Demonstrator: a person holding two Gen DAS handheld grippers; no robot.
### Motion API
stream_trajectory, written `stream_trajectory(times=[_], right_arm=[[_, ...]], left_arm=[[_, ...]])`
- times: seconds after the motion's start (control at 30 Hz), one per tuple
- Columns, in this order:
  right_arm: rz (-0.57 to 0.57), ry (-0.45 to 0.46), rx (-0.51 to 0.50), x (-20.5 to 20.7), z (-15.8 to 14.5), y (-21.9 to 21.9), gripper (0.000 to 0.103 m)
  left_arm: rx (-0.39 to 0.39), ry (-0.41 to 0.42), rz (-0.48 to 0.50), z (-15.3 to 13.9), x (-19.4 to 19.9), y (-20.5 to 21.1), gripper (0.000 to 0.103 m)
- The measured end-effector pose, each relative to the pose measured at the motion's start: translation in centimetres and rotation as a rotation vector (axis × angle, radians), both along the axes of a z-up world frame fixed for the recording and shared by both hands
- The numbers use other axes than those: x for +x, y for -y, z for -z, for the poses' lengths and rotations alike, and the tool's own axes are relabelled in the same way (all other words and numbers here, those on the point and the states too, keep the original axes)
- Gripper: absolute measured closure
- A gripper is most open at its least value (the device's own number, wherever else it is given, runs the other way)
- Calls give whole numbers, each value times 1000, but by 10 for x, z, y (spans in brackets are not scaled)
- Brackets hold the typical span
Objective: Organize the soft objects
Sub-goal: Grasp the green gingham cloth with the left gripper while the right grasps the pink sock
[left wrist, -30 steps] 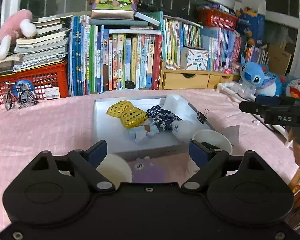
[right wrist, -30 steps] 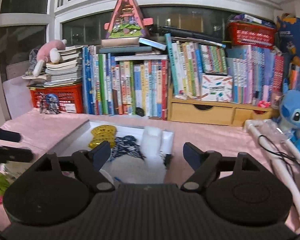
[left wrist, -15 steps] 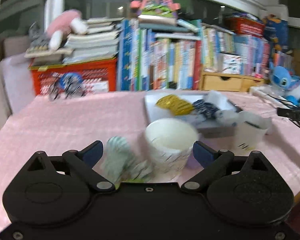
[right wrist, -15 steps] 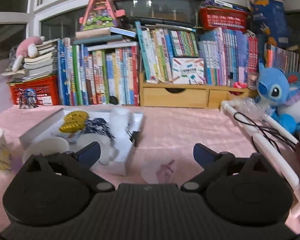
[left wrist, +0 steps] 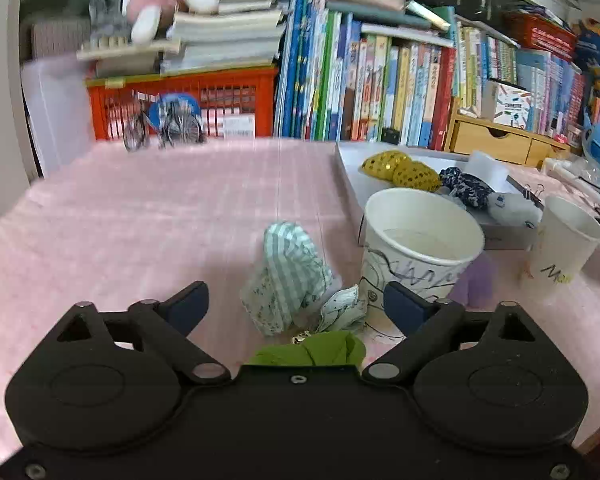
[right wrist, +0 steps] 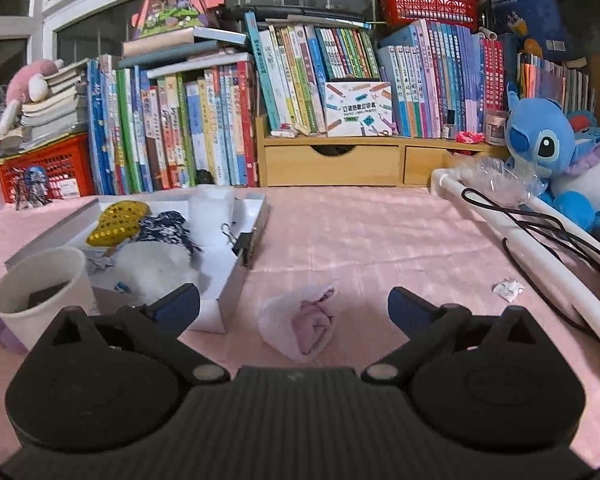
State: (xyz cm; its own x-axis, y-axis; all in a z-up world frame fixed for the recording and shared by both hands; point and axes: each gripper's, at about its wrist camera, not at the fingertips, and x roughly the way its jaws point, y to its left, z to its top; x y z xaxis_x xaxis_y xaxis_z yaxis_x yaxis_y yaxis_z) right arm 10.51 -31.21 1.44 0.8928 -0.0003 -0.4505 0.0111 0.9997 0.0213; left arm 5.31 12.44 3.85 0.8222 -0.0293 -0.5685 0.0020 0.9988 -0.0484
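A pink-clothed table (right wrist: 380,232) backed by a wall of books (right wrist: 204,120) fills both views. The left hand-held gripper (left wrist: 296,306) has swung away from the tray and dropped toward the near-left corner of the table; its jaws, which eased slightly inward in the last instant, stand wide with nothing pressed between them, and a striped cloth bundle (left wrist: 288,276) now lies just ahead between the fingers, with a green piece (left wrist: 312,350) nearer still and a paper cup (left wrist: 416,248) just beside on the right. The right hand-held gripper (right wrist: 294,306) has likewise come down and round, its jaws having just spread to their widest, empty, framing a pink rolled cloth (right wrist: 304,324) that was not in its view a second ago. Both tools now appear lined up for a pick, so the sorting into the white tray (right wrist: 256,236), where a gold heart (right wrist: 116,220) and others already lie, seems partly done. The pink roll's long axis runs from near-left to far-right, its open end facing the camera; the striped bundle stands roughly upright, leaning slightly left.
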Motion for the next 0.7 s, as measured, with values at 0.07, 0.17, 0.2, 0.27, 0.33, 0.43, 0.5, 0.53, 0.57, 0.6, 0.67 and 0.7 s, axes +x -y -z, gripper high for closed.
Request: stream_trajectory(times=[0.07,0.17,0.2,0.27,0.33,0.43,0.5,0.53,0.57,0.6,0.67,0.7], right_arm=[[0,-15,-23,4,3,0,0],[-18,-53,-26,9,7,0,0],[-19,-63,-31,10,9,0,0],[-24,-80,-39,13,12,0,0],[-34,-93,-35,16,14,-1,0],[-45,-111,-23,22,15,-1,0],[-49,-115,-7,25,16,-1,0],[-54,-119,8,27,16,0,2],[-56,-121,18,28,16,0,2],[-58,-124,29,30,17,0,4],[-59,-129,40,33,18,-1,9],[-59,-134,43,34,19,-1,13]], left_arm=[[-41,-26,-3,4,9,-5,17],[-93,-55,-17,9,18,-12,30],[-117,-63,-15,11,20,-15,33],[-150,-69,-13,12,22,-18,35],[-146,-67,-6,13,24,-19,40],[-147,-66,10,12,25,-18,53],[-160,-64,17,12,25,-18,61],[-162,-62,18,11,25,-18,65],[-164,-61,20,11,25,-18,67],[-165,-60,21,10,25,-18,72],[-171,-61,22,9,25,-18,74],[-172,-61,22,9,25,-18,76]])
